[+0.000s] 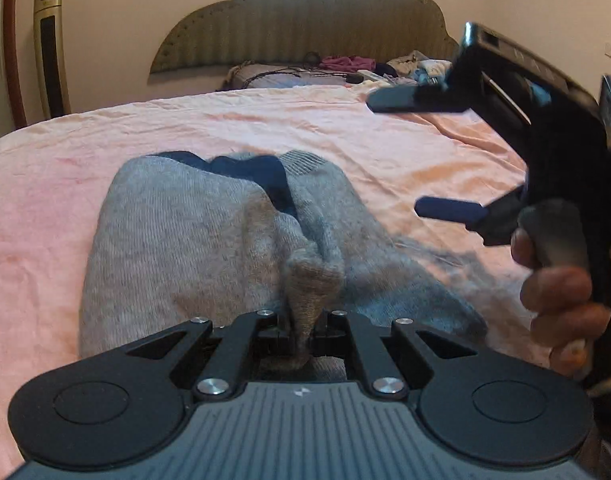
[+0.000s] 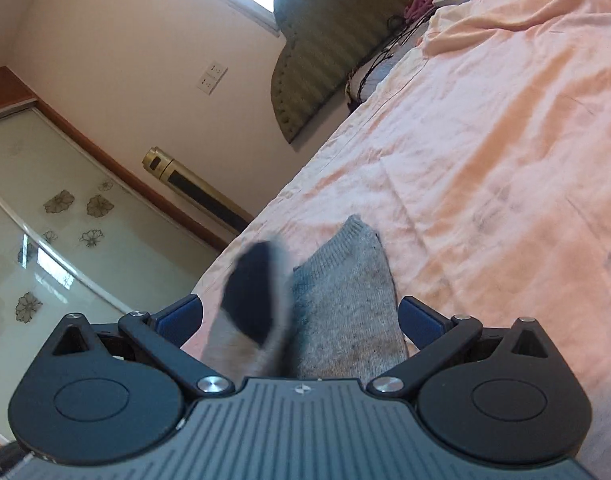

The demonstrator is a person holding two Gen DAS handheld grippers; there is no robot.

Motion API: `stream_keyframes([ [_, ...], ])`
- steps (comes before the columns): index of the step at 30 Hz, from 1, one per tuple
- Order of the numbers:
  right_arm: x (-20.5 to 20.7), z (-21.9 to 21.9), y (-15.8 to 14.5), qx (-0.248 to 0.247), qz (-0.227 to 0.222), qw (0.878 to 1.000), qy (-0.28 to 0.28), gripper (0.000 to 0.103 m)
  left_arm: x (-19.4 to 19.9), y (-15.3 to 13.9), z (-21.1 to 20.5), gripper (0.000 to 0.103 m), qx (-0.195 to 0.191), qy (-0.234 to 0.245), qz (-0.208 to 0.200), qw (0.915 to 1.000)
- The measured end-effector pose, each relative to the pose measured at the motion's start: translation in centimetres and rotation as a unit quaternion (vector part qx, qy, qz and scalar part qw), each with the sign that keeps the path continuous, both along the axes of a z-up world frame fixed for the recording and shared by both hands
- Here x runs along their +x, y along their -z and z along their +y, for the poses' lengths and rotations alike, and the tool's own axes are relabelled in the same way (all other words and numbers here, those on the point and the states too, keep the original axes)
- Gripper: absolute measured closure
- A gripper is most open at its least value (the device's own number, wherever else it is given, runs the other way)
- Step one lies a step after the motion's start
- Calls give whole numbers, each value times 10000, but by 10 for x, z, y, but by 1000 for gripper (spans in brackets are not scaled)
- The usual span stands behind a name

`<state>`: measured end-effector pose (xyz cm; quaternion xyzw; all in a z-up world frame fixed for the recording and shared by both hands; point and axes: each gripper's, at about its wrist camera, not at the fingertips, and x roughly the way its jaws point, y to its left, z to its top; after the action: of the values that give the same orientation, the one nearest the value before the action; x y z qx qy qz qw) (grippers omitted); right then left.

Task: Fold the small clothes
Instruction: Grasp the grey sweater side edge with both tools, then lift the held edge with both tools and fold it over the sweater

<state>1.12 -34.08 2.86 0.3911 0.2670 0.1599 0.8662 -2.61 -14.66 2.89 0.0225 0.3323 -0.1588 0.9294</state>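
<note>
A grey knitted sock (image 1: 177, 240) with navy patches (image 1: 273, 184) lies bunched on the pink bedsheet (image 1: 105, 140). My left gripper (image 1: 305, 320) is shut on a pinched fold of the sock, which rises between its jaws. In the left wrist view, my right gripper (image 1: 433, 156) is open to the right of the sock, held by a person's hand (image 1: 557, 296), with nothing between its blue pads (image 1: 449, 210). In the right wrist view the right gripper (image 2: 301, 316) is wide open. The grey sock (image 2: 345, 304) and a blurred navy part (image 2: 253, 292) show between its fingers, not pressed.
An olive padded headboard (image 1: 305, 28) stands at the far end of the bed, with a heap of clothes (image 1: 345, 63) and cables (image 1: 273, 74) below it. A gold tower appliance (image 1: 51, 48) stands by the wall. A flowered glass sliding door (image 2: 45, 220) is left of the bed.
</note>
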Motion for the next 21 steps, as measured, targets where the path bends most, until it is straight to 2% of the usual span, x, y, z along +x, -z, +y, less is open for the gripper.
stream_keyframes([
  [3, 27, -3, -5, 124, 262, 9977, -616, 0, 0, -4, 1, 98, -19, 52, -53, 10000],
  [5, 50, 3, -2, 299, 607, 9914, -1116, 0, -2, -11, 3, 98, -100, 76, -108, 9999],
  [7, 71, 10, 1, 393, 904, 9856, -1371, 0, -3, -17, 0, 98, -118, 112, -168, 9997],
  [11, 102, 33, 5, 295, 1297, 9756, -1746, 1, -4, -20, -5, 98, -112, 235, -196, 9995],
  [15, 126, 57, 10, 80, 1571, 9632, -2179, 9, 1, -16, -9, 98, -139, 301, -68, 9994],
  [17, 131, 66, 5, -207, 1540, 9617, -2257, 34, 2, -17, -13, 98, -158, 365, -84, 9992],
  [18, 133, 69, 1, -465, 1561, 9603, -2265, 78, 1, -18, -15, 98, -187, 435, -103, 9988],
  [19, 134, 68, -5, -707, 1522, 9595, -2264, 86, 1, -19, -19, 98, -211, 510, -121, 9984],
  [21, 128, 55, -18, -870, 1189, 9634, -2238, 87, 3, -18, -29, 98, -275, 713, -116, 9970],
])
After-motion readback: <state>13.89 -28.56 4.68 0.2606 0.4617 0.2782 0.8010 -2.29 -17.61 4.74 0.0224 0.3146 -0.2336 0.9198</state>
